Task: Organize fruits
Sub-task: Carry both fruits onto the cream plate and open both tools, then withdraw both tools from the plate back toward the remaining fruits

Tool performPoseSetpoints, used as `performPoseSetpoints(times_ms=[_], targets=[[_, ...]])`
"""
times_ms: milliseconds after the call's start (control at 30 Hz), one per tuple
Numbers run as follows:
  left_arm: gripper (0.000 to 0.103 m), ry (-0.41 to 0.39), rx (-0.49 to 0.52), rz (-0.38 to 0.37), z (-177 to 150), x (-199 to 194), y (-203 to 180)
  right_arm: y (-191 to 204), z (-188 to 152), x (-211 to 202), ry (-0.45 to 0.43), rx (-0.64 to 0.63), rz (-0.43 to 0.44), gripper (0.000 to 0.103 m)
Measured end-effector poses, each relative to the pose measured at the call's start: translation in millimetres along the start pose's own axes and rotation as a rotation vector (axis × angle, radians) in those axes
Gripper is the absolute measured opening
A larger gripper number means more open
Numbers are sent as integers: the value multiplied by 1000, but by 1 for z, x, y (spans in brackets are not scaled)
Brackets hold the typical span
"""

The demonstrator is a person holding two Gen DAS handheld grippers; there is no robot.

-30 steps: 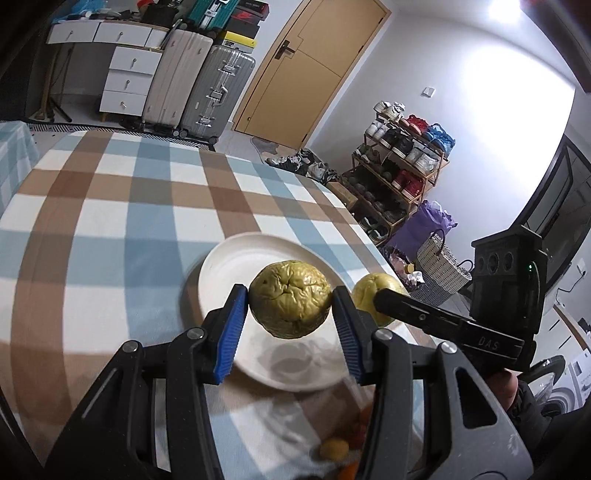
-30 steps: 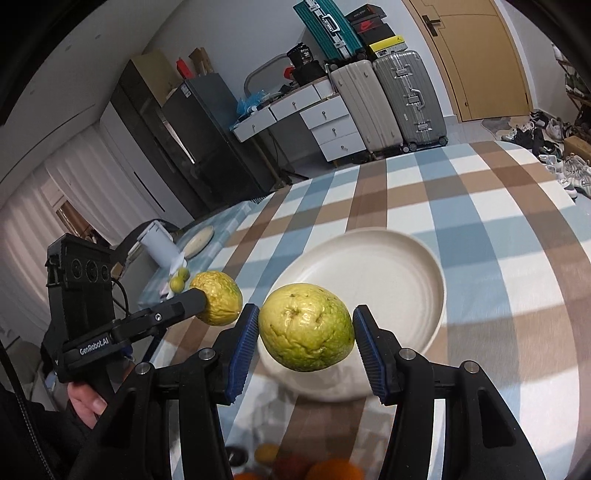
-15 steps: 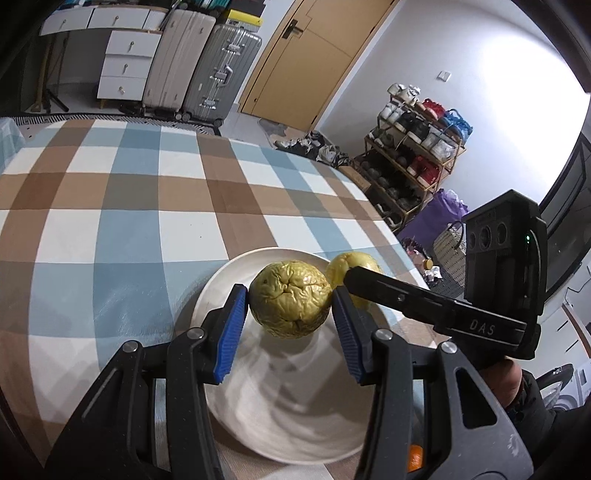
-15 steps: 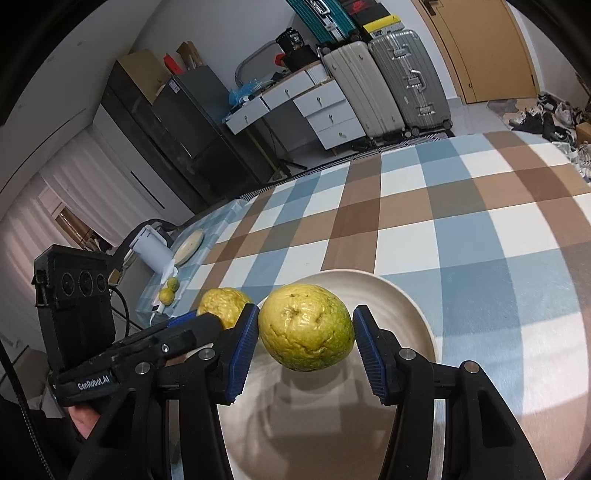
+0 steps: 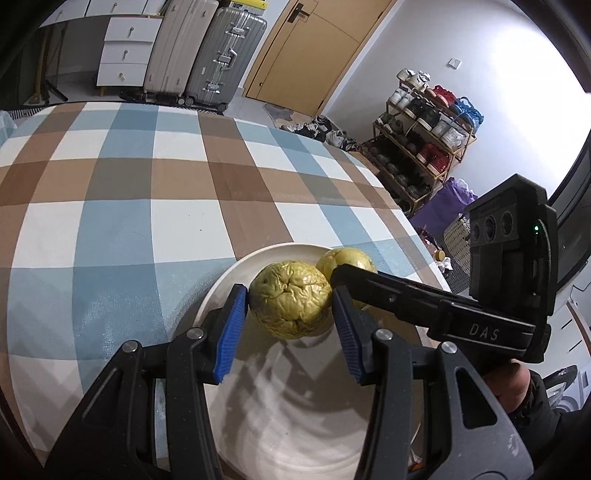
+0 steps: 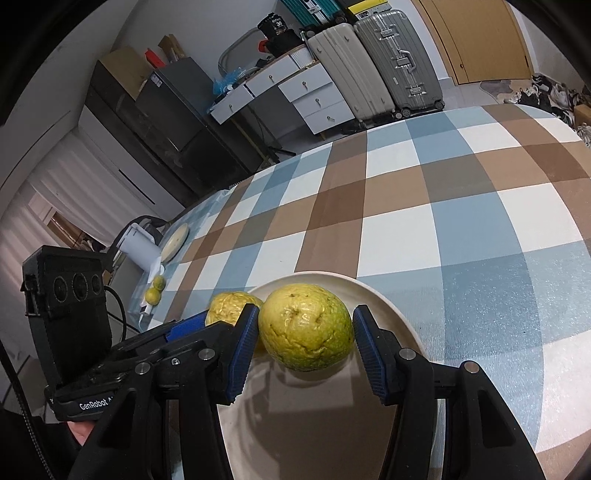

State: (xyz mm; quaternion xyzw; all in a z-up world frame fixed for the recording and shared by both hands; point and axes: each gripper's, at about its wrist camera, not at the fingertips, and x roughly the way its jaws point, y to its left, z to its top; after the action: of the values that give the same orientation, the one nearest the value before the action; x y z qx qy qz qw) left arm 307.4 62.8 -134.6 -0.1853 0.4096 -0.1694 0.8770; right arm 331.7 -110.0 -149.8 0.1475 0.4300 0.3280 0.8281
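My left gripper [image 5: 290,326] squeezes a wrinkly fruit [image 5: 290,299]; my right gripper [image 6: 304,345] squeezes a smooth fruit [image 6: 306,326] over the plate [image 6: 399,314]. Only the right view shows two little fruits [image 6: 155,290] at nine o'clock.

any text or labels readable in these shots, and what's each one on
"DAS": side of the black right gripper, seen from the left wrist.
"GenRobot A", cut off: side of the black left gripper, seen from the right wrist.
"36": black object atop the white drawers; smaller print unreadable.

Two yellow-green fruits [image 5: 291,304] [image 5: 345,260], one white plate [image 5: 229,280], two suitcases [image 5: 225,55] [image 5: 171,48], one checked tablecloth [image 5: 147,192].
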Motion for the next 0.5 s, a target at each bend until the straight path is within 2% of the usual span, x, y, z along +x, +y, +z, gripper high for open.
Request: performPoseSetpoints(times_ms=[67, 133, 200, 333, 500], targets=[[45, -4, -2, 13, 1, 0, 0, 0, 1, 0, -11, 4, -11, 55], [53, -15, -3, 23, 2, -2, 0, 0, 1, -4, -27, 7, -3, 58], [61, -27, -4, 28, 3, -6, -1, 3, 1, -11, -49, -2, 11, 81], [70, -46, 4, 44, 3, -19, -7, 8, 2, -29, -99, -8, 21, 85], [82, -83, 26, 94, -3, -46, -22, 16, -6, -62, -164, -12, 4, 101]])
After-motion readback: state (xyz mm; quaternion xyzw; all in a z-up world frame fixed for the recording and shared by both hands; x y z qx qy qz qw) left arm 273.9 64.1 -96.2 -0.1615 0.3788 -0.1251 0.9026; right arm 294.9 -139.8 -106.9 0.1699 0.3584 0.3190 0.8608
